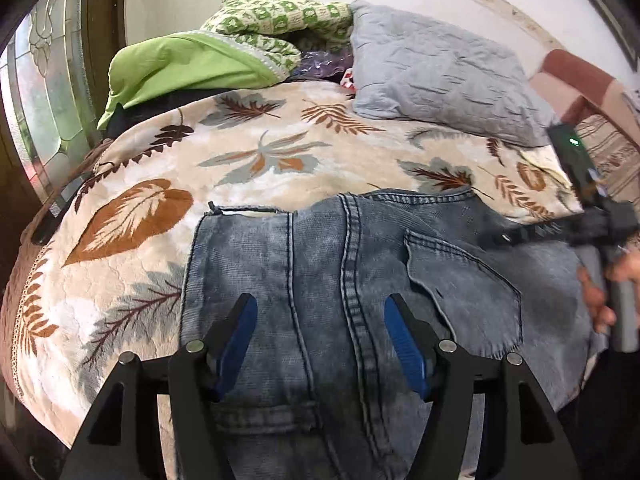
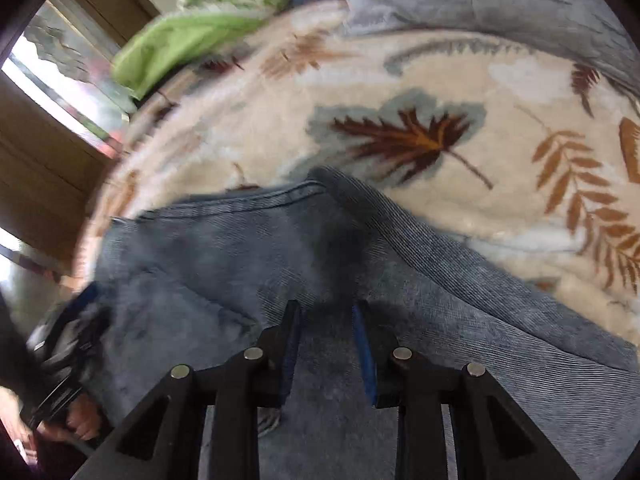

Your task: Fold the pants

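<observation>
Faded blue jeans point(image 1: 352, 280) lie folded on a leaf-patterned blanket point(image 1: 256, 152), back pocket and centre seam facing up. My left gripper point(image 1: 320, 304) hovers just above the jeans' seam, jaws wide open and empty. My right gripper shows at the right edge of the left wrist view point(image 1: 520, 236), low over the jeans' far right corner. In the blurred right wrist view the right gripper point(image 2: 326, 312) is open with a narrower gap, over the jeans point(image 2: 280, 260), nothing between its blue pads point(image 2: 362, 336). The left gripper shows blurred at that view's left edge point(image 2: 76, 320).
A grey pillow point(image 1: 440, 72) lies at the back right of the bed. A green patterned quilt and green sheet point(image 1: 192, 64) are piled at the back left. A glass-panelled door point(image 1: 44, 92) stands to the left. The blanket point(image 2: 460, 120) stretches beyond the jeans.
</observation>
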Motion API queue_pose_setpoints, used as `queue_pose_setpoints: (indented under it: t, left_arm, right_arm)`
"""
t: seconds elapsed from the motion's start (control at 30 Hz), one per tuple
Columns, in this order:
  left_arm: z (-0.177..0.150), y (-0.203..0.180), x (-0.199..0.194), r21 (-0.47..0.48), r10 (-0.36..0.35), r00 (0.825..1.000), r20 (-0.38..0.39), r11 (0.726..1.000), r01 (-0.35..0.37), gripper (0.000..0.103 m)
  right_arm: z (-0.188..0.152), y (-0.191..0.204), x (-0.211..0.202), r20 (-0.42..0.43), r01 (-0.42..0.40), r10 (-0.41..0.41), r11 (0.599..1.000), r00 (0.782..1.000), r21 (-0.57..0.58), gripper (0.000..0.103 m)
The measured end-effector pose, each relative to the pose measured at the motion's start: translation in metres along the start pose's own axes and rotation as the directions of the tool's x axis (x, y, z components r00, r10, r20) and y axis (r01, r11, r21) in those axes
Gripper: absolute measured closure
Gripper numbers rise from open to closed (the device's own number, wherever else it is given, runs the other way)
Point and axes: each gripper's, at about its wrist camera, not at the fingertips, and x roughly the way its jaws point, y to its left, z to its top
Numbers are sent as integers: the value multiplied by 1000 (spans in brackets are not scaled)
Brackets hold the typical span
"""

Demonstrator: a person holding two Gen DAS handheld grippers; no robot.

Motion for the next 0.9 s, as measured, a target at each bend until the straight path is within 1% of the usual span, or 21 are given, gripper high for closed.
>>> queue_pose_setpoints:
  t: [0.07, 0.17, 0.2, 0.27, 0.4, 0.47, 0.53, 0.63, 0.67, 0.73, 0.8, 0.87, 0.9]
  left_arm:
    - [-1, 4, 3, 8, 40, 999, -11, 999, -40, 36]
    - [0, 14, 12, -27, 85, 995, -53, 996, -86, 36]
    - [1, 17, 15, -37, 105, 993, -63, 994, -107, 36]
    - [1, 21, 21, -44, 164, 983, -79, 985, -167, 36]
    - [4, 25, 37, -56, 204, 972, -119, 976, -212, 24]
    - [6, 27, 40, -68, 222, 968, -120, 971, -231, 21]
    - [9, 27, 41, -84, 231, 965, -121, 967, -242, 21]
    - [12, 27, 40, -95, 241, 965, -106, 963, -251, 21]
    - [13, 27, 37, -99, 241, 966, -95, 963, -250, 22]
    - [14, 26, 26, -111, 234, 971, -47, 965, -238, 22]
    - [16, 22, 14, -107, 222, 975, 12, 970, -220, 22]
    - [16, 14, 5, -89, 186, 981, 60, 980, -181, 22]
    - [16, 9, 2, -74, 169, 983, 74, 984, -163, 23]
  right_arm:
    - [5, 3, 3, 13, 34, -34, 999, 999, 8, 73]
    - [15, 8, 11, 17, 90, -90, 996, 996, 1, 73]
    - [18, 10, 13, 26, 113, -113, 994, 993, -10, 73]
    - [23, 12, 18, 36, 132, -131, 991, 991, -11, 72]
    - [28, 10, 25, 49, 117, -118, 993, 992, 18, 72]
    - [30, 8, 23, 57, 100, -102, 994, 993, 41, 72]
    - [30, 4, 18, 83, 60, -67, 995, 994, 84, 73]
    - [22, -11, -1, 131, -8, -15, 985, 991, 174, 73]
    - [18, -13, -6, 138, -18, -7, 984, 990, 176, 73]
    - [6, -17, -20, 149, -11, -13, 987, 989, 157, 73]
    - [-8, -25, -35, 164, -3, -24, 987, 986, 162, 73]
    - [-22, -37, -48, 174, -6, -26, 983, 984, 185, 73]
    - [-28, -44, -53, 172, 13, -47, 981, 984, 194, 73]
